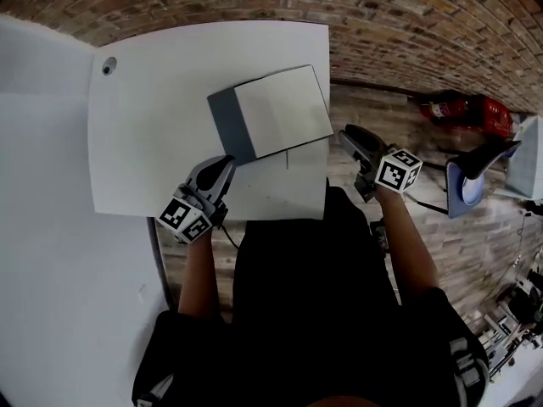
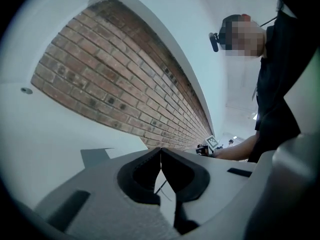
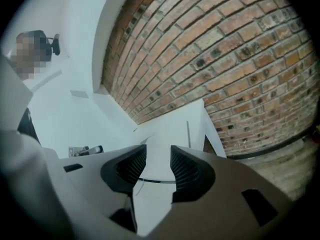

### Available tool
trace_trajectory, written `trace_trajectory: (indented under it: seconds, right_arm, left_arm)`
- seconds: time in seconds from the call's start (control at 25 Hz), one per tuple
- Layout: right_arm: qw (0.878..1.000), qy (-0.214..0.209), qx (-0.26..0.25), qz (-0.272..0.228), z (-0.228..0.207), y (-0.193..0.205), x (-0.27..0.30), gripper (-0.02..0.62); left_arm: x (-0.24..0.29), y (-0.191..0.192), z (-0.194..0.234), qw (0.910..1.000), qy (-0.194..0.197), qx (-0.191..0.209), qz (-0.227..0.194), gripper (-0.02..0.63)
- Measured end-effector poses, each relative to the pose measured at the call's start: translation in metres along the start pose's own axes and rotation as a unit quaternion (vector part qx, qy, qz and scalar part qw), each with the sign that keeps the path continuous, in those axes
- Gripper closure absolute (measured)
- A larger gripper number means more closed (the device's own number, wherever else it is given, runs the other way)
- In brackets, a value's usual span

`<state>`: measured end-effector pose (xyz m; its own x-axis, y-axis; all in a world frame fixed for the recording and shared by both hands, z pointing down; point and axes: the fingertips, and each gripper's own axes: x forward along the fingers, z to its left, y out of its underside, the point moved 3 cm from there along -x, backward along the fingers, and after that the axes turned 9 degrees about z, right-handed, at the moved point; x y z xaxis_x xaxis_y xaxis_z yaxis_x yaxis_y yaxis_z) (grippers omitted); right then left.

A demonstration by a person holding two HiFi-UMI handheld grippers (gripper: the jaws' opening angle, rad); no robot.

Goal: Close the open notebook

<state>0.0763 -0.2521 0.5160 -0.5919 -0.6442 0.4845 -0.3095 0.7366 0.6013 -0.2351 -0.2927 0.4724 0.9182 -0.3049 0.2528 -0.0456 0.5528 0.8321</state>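
The notebook (image 1: pixel 280 108) lies flat on the white table (image 1: pixel 153 125), with a white top face and a grey strip along its left side, and it looks shut. My left gripper (image 1: pixel 226 166) is over the table just below the notebook's near left corner, jaws shut and empty. In the left gripper view its pads (image 2: pixel 161 154) meet, and a grey shape that may be the notebook (image 2: pixel 97 156) shows beyond them. My right gripper (image 1: pixel 352 138) hangs off the table's right edge, beside the notebook's right side. Its jaws (image 3: pixel 158 161) stand open with only bare table (image 3: pixel 165 134) between them.
A round hole (image 1: pixel 109 66) marks the table's far left corner. A thin dark line (image 1: pixel 287 155) runs on the table below the notebook. Brick-patterned floor lies to the right, with a red object (image 1: pixel 462 108) and a blue seat (image 1: pixel 465 185). A white panel (image 1: pixel 42 227) is on the left.
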Motion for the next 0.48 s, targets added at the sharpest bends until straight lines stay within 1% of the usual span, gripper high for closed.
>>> trace_trajectory:
  seconds: [0.12, 0.16, 0.2, 0.24, 0.28, 0.36, 0.4, 0.48]
  right_arm:
    - [0.999, 0.005, 0.036, 0.028, -0.028, 0.010, 0.014, 0.449]
    - [0.998, 0.003, 0.046, 0.036, -0.035, 0.015, 0.017, 0.449]
    - [0.998, -0.001, 0.053, 0.045, -0.040, 0.018, 0.021, 0.449]
    - [0.997, -0.008, 0.058, 0.052, -0.044, 0.021, 0.025, 0.449]
    - [0.996, -0.016, 0.061, 0.058, -0.047, 0.022, 0.029, 0.449]
    - [0.995, -0.031, 0.061, 0.066, -0.051, 0.024, 0.035, 0.449]
    - [0.995, -0.035, 0.058, 0.070, -0.052, 0.024, 0.036, 0.449]
    - [0.995, -0.043, 0.045, 0.075, -0.053, 0.024, 0.037, 0.449]
  left_arm:
    - [0.009, 0.016, 0.006, 0.9996, -0.007, -0.024, 0.014, 0.589]
    - [0.012, 0.022, 0.006, 0.9989, -0.010, -0.044, 0.016, 0.589]
    - [0.014, 0.029, 0.005, 0.9970, -0.013, -0.075, 0.013, 0.589]
    - [0.016, 0.037, 0.005, 0.9929, -0.014, -0.118, 0.005, 0.589]
    - [0.018, 0.046, 0.004, 0.9855, -0.015, -0.169, -0.009, 0.589]
    - [0.023, 0.065, 0.000, 0.9634, -0.015, -0.265, -0.040, 0.589]
    - [0.026, 0.074, -0.004, 0.9533, -0.018, -0.297, -0.053, 0.589]
    - [0.032, 0.090, -0.011, 0.9392, -0.032, -0.335, -0.068, 0.588]
